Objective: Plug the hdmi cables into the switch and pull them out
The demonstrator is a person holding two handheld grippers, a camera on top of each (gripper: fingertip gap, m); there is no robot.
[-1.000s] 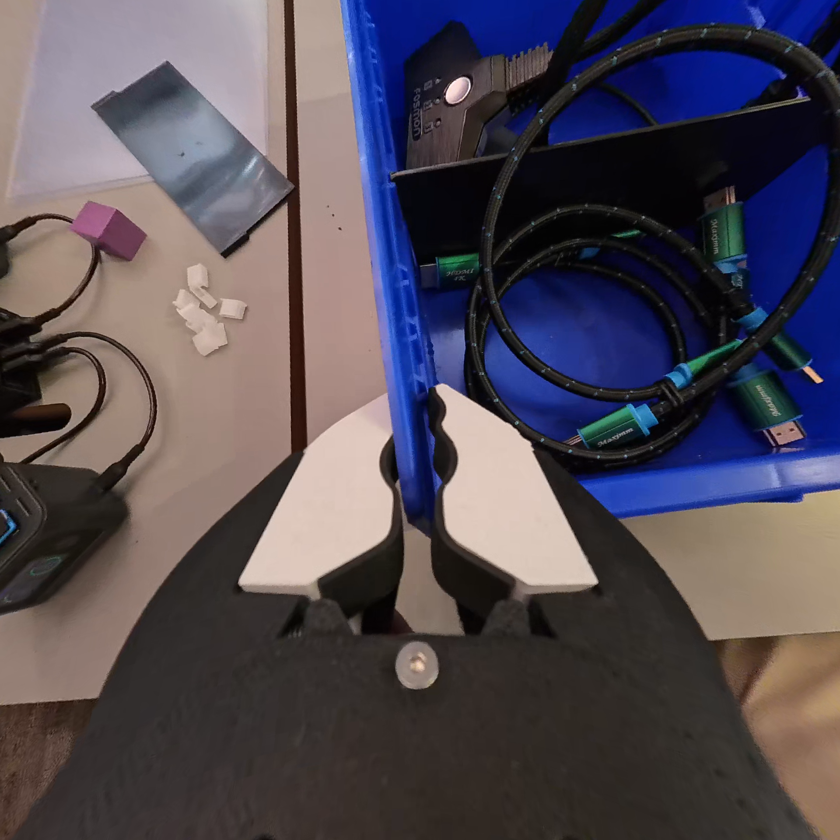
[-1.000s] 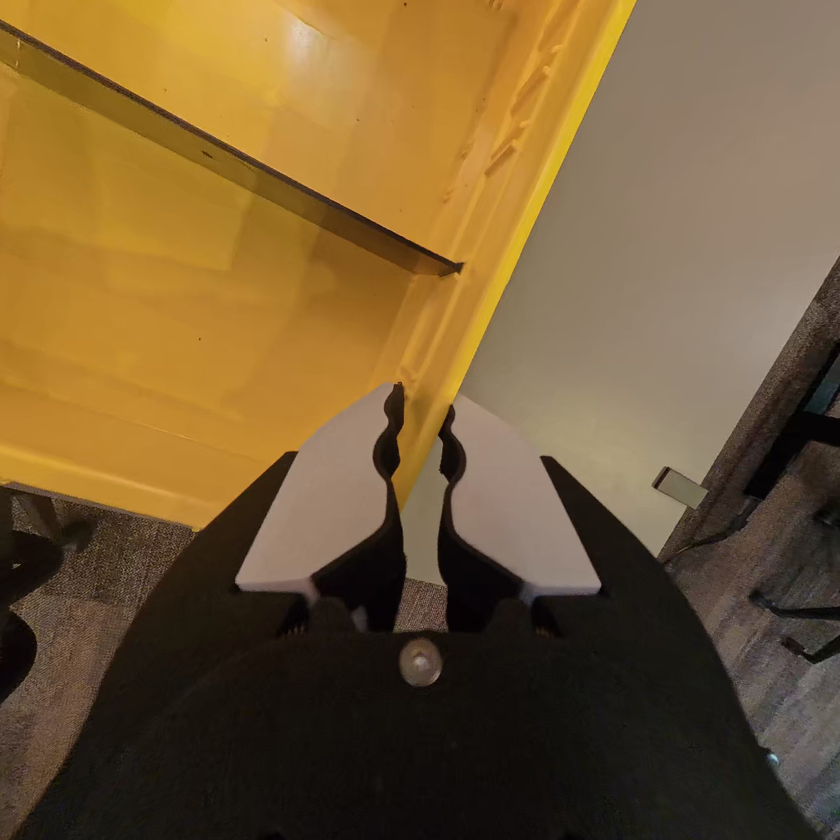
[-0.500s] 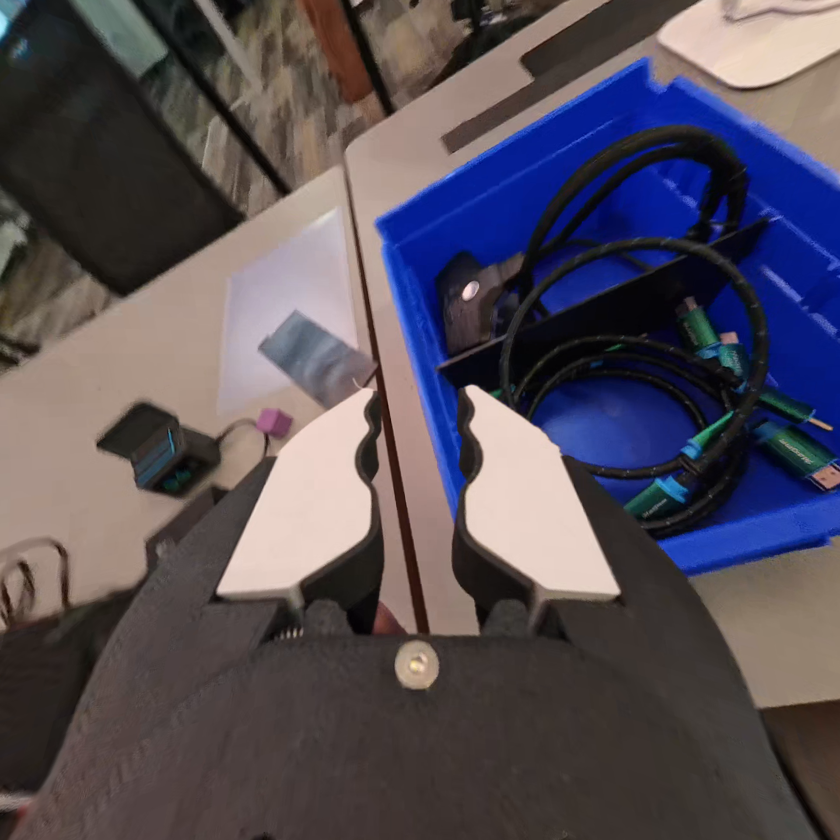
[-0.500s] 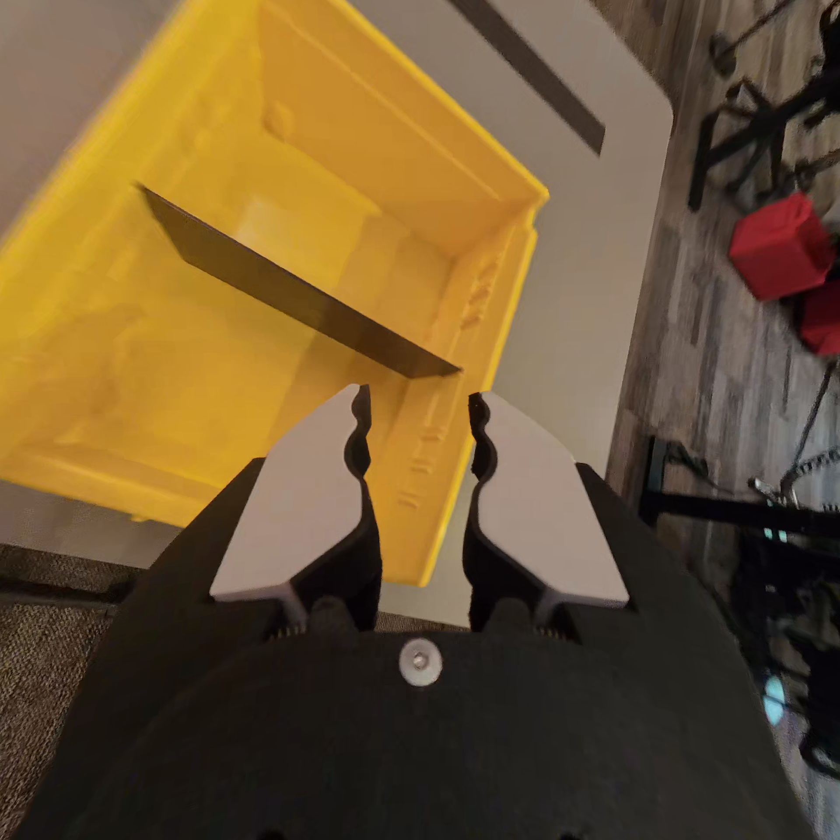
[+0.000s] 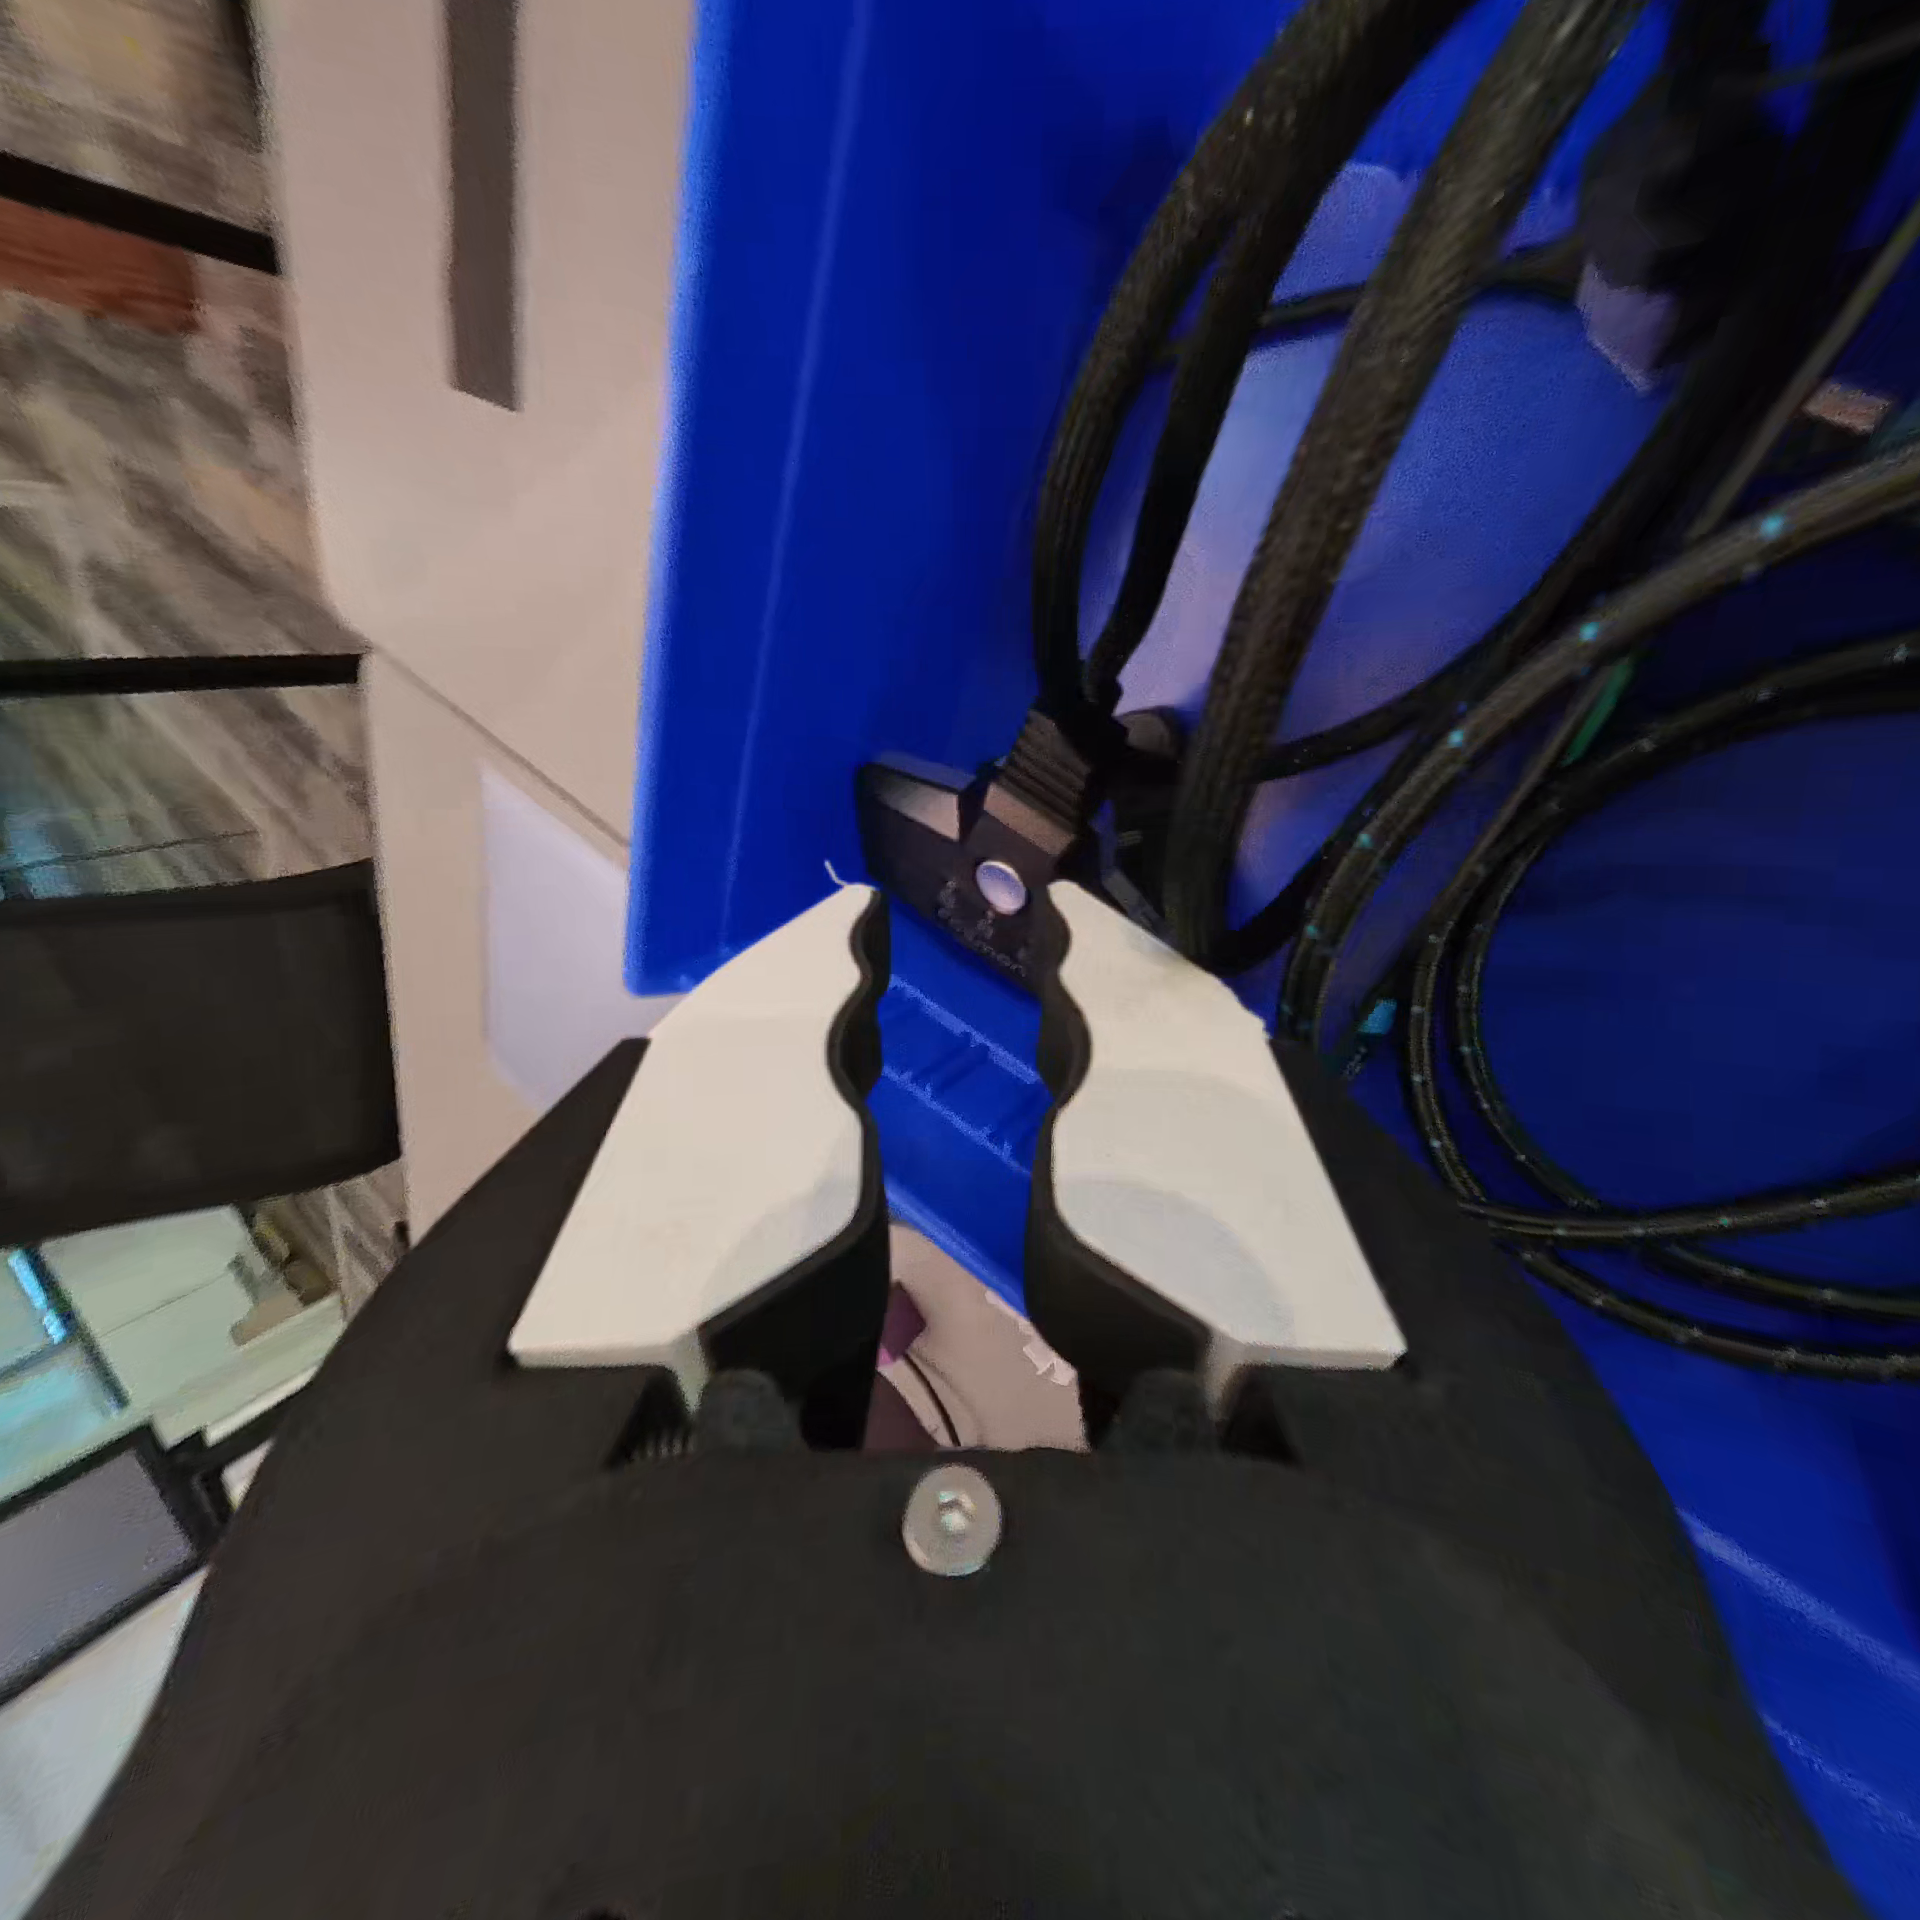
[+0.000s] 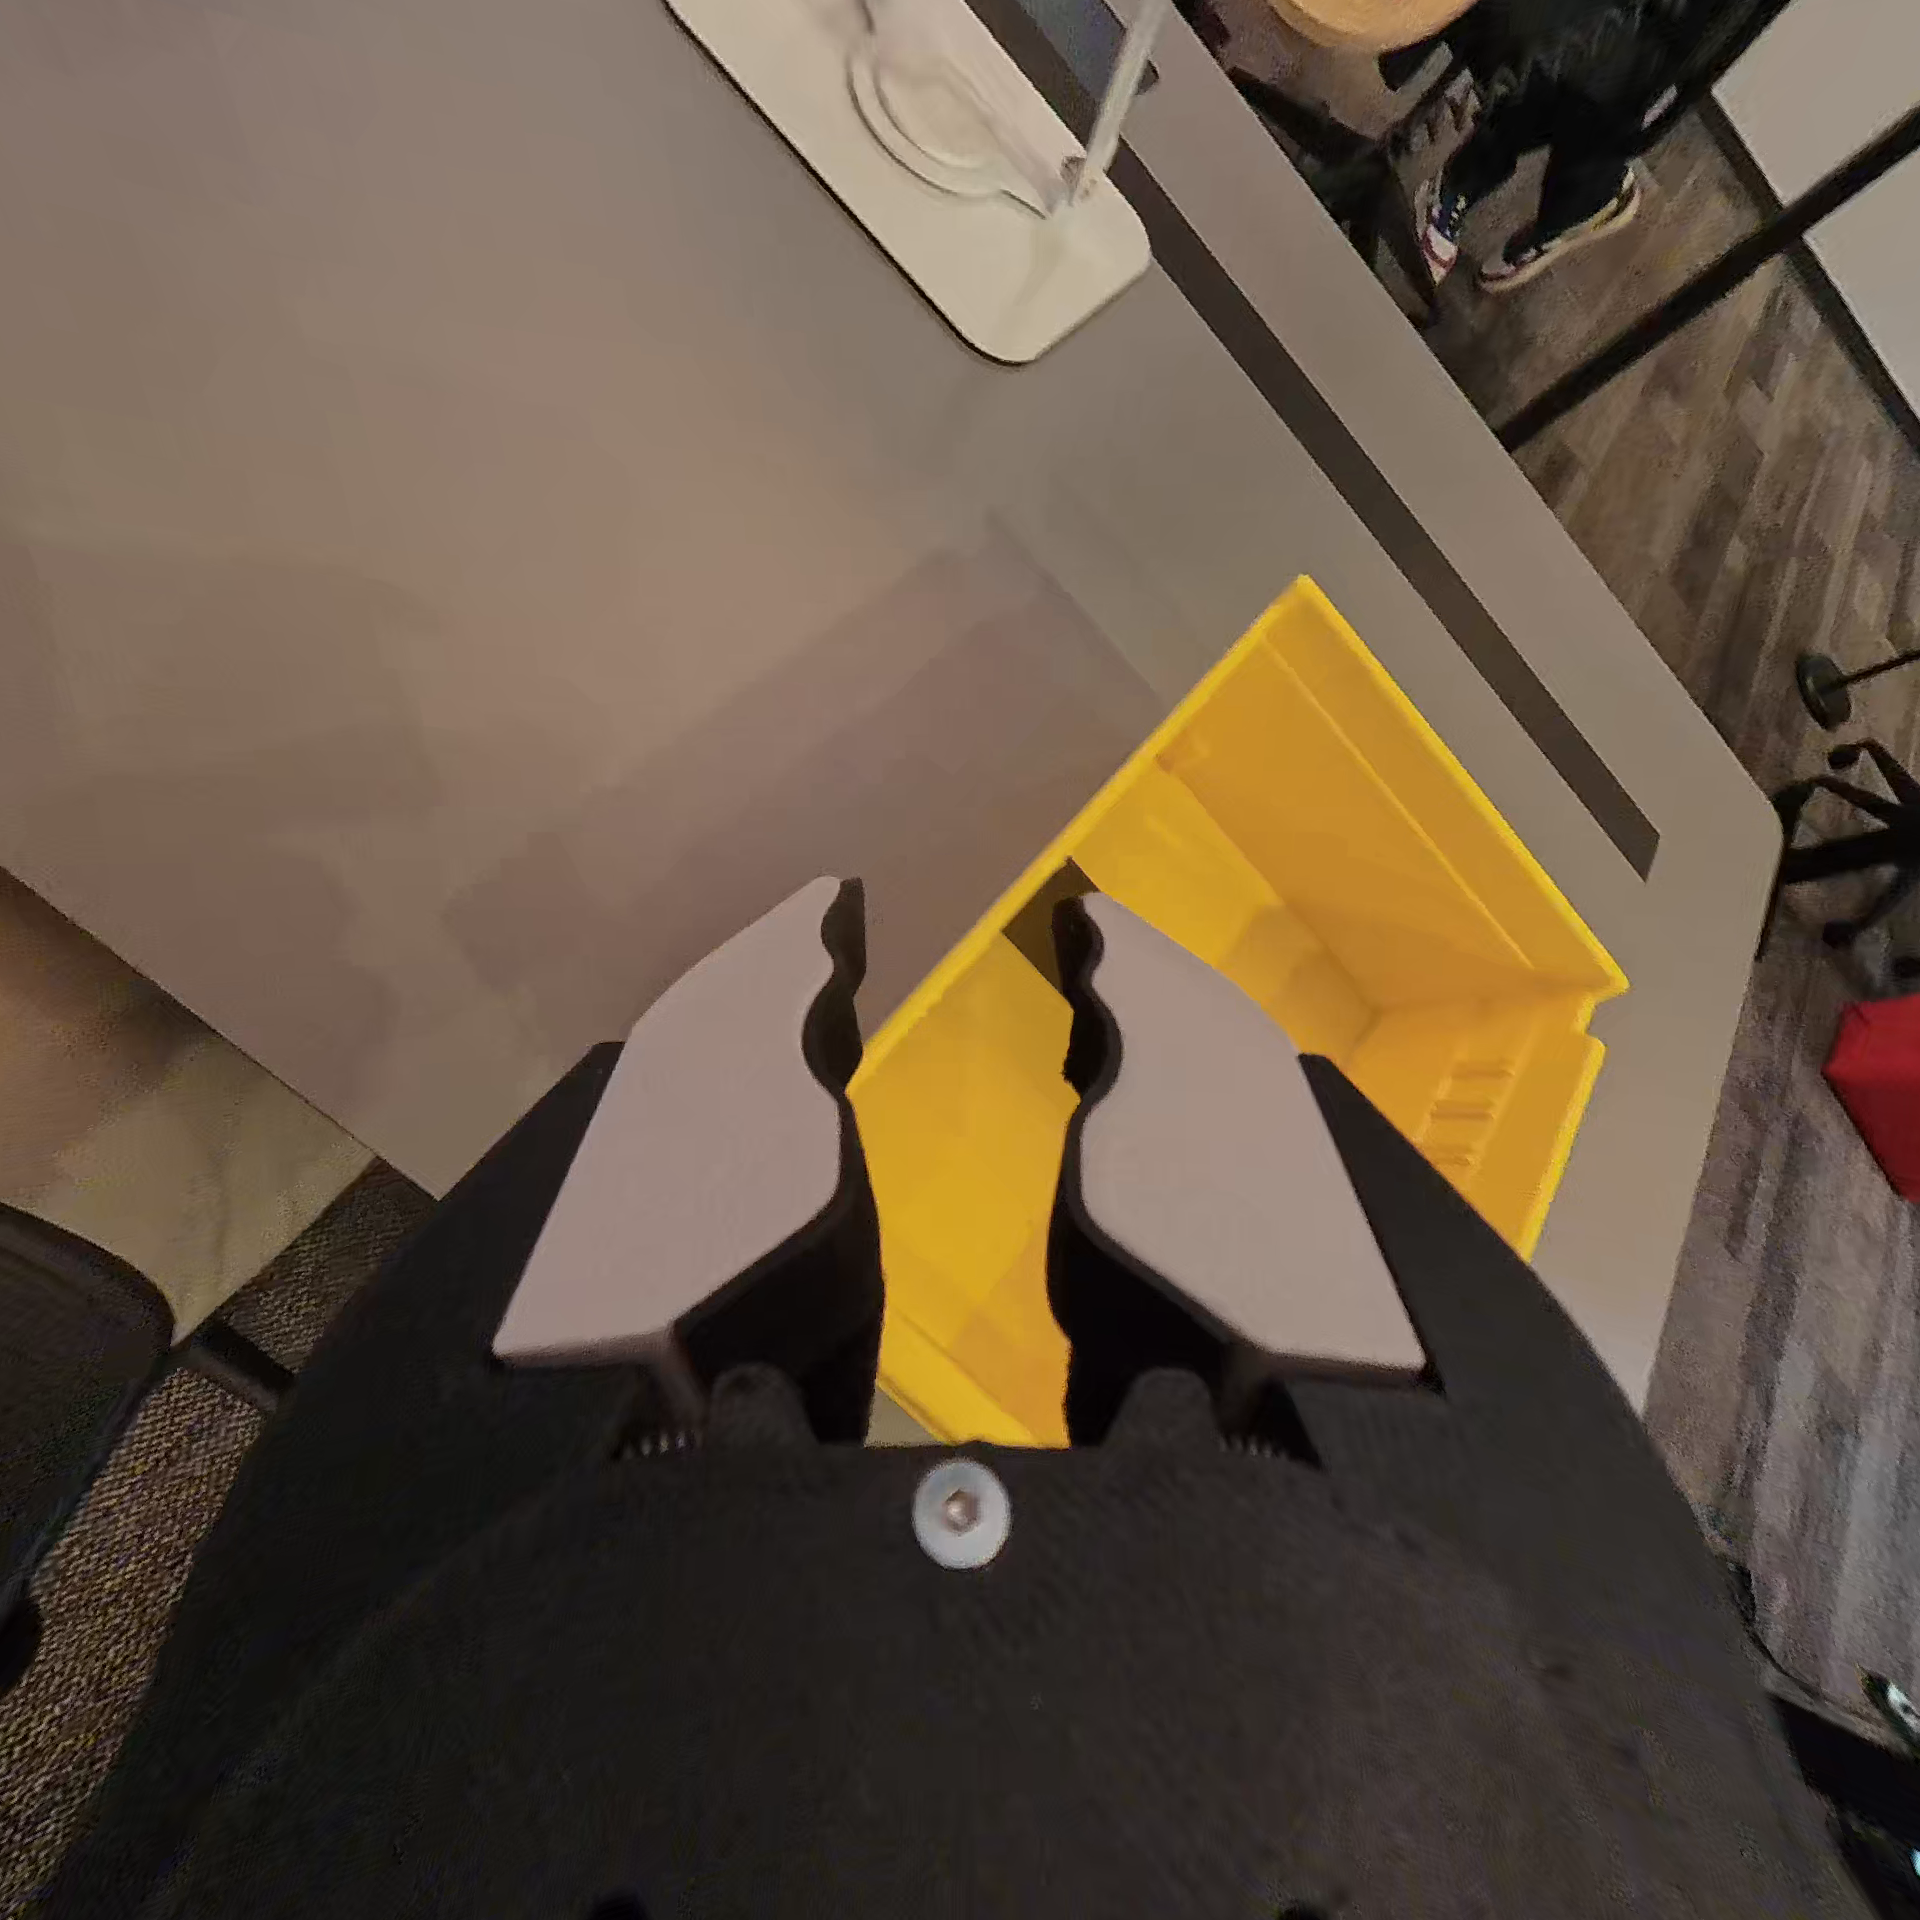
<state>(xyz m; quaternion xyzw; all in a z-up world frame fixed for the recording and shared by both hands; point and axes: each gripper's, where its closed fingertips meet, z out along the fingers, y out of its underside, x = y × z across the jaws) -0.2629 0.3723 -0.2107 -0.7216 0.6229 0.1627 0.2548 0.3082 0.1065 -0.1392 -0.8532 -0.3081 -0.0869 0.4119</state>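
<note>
Since half a second earlier the left gripper (image 5: 961, 914) had swung down into the blue bin (image 5: 831, 416), jaws spread just short of the black switch (image 5: 971, 883) beside coiled cables (image 5: 1455, 935). The right gripper (image 6: 961, 904), jaws spread, had lifted above the yellow bin (image 6: 1351, 883) on the worktop (image 6: 520, 520).

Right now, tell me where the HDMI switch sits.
In the left wrist view, the black switch lies inside the blue bin, by its left wall, just beyond the open left gripper, black cables alongside.
</note>
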